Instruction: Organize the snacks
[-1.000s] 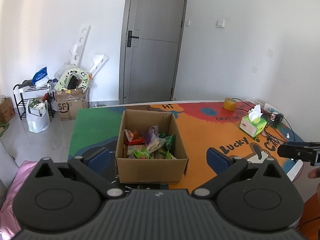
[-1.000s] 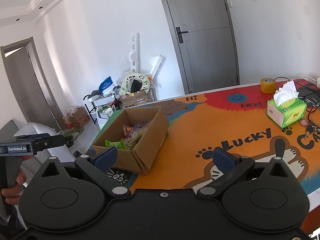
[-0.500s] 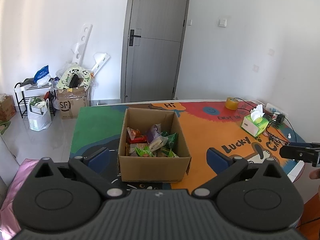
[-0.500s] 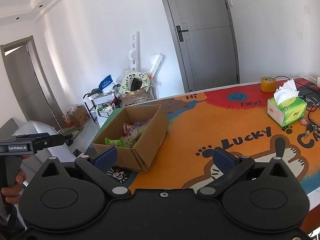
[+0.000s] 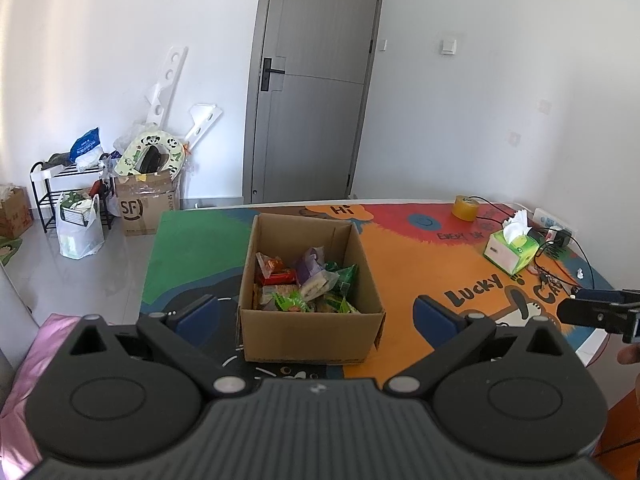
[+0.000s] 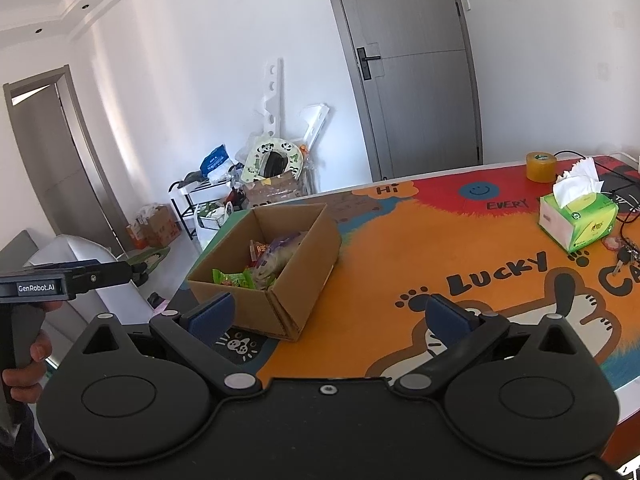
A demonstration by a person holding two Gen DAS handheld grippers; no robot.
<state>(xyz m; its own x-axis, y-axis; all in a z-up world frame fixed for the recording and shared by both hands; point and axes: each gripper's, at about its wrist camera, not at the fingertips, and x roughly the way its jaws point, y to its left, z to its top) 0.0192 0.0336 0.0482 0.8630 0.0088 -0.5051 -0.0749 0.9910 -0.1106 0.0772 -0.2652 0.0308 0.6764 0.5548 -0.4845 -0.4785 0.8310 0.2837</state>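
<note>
On the table, left half: open box with snacks piled inside, flaps up. Left gripper sits back from the near wall, jaws wide, empty, the box framed between them. Right gripper is off to the box's right, also wide and empty, its left pad just in front of the box corner. Clutter on the right side, well apart from the box: tissue box, tape roll, keys, cables. Nothing between either gripper and the box.
</note>
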